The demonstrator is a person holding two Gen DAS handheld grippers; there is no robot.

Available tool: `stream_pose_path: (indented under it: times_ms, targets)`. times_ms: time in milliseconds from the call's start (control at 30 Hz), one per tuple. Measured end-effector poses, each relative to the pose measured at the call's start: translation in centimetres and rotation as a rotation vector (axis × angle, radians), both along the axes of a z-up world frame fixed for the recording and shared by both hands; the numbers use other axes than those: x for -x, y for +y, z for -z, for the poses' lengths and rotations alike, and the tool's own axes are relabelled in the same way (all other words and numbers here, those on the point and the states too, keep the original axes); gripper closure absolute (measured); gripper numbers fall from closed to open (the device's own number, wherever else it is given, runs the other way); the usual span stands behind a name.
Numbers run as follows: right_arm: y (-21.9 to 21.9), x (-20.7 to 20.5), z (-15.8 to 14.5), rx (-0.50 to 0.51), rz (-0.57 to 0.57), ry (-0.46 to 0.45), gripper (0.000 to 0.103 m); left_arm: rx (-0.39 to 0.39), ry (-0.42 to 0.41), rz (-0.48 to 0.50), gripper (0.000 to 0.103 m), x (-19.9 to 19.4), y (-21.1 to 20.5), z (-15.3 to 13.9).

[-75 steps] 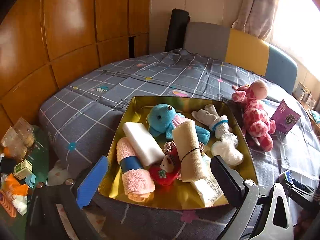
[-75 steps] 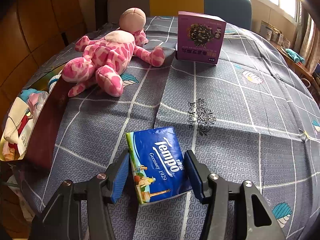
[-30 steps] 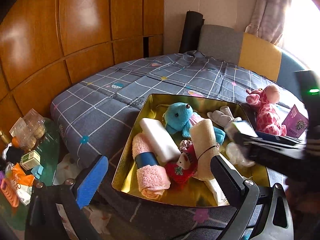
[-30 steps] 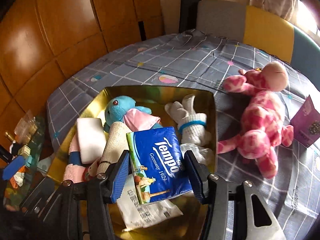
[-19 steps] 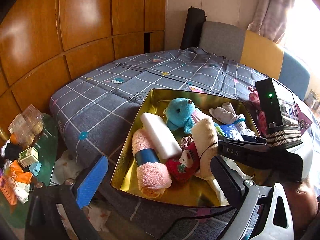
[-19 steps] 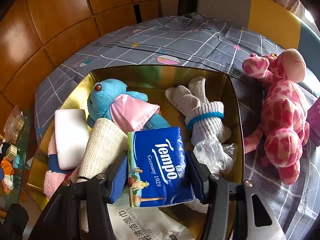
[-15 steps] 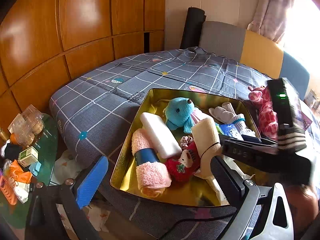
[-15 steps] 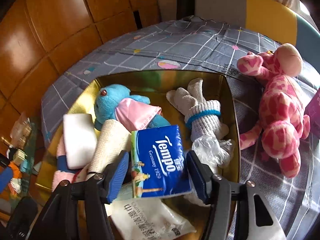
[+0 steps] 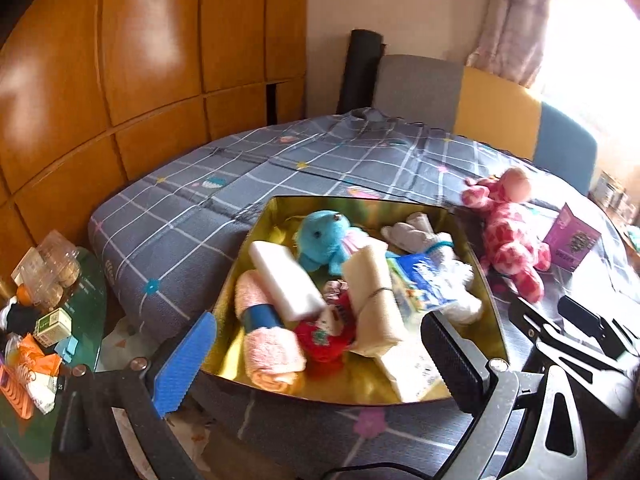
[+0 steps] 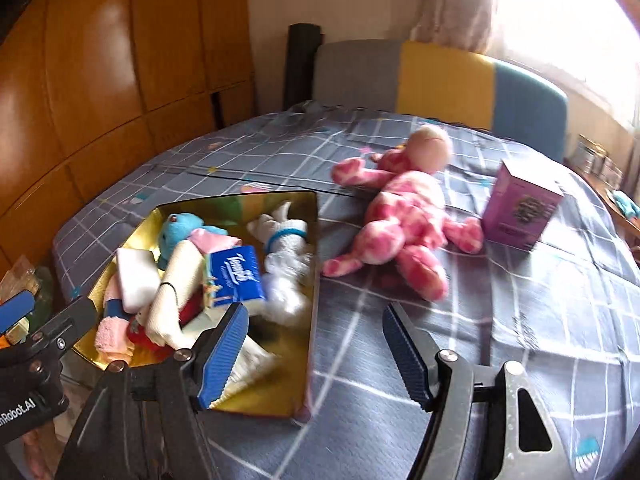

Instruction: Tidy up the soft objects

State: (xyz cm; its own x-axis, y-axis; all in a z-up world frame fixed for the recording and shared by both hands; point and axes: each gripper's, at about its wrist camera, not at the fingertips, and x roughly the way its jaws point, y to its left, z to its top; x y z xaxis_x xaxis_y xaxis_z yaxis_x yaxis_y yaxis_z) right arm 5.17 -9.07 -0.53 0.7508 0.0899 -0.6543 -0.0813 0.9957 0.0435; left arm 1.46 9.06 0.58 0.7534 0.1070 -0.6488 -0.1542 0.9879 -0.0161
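The tissue pack (image 10: 234,278), gripped a second ago by the right gripper (image 10: 316,348), is now left in the tin (image 10: 308,320) among the other soft things. The right fingers are seen opening, nothing between them; the left gripper (image 9: 320,356) is spread, empty. The pink plush (image 10: 400,232) is still left on the bed (image 10: 520,320), probably next.

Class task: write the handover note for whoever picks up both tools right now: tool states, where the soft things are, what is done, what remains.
Right tool: empty, jaws opening, above the grey checked bedspread beside the gold tin tray.
Left tool: open, empty, at the tray's near edge.
Done: blue Tempo tissue pack lies in the tray with the blue plush toy, rolled towels and socks.
Left: pink spotted plush giraffe lies on the bedspread, outside the tray. The purple cardboard box stands beyond it.
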Motion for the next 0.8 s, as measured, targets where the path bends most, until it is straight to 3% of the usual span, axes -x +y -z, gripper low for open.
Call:
stream_pose_path:
  times_ms: [167, 367, 800]
  targets:
    - [-2.5, 1.6, -0.6, 0.003, 0.085, -0.035, 0.032, -0.001, -0.007, 0.058, 0.000, 0.9, -2.1, -0.3]
    - [-3.1, 3.0, -1.3, 0.018, 0.097, -0.080, 0.032, -0.005, -0.025, 0.097, 0.000, 1.7, -3.8, -0.7]
    - [-3.1, 3.7, -1.4, 0.029, 0.119, -0.093, 0.032, 0.016, -0.034, 0.090, 0.000, 2.1, -3.6, -1.1]
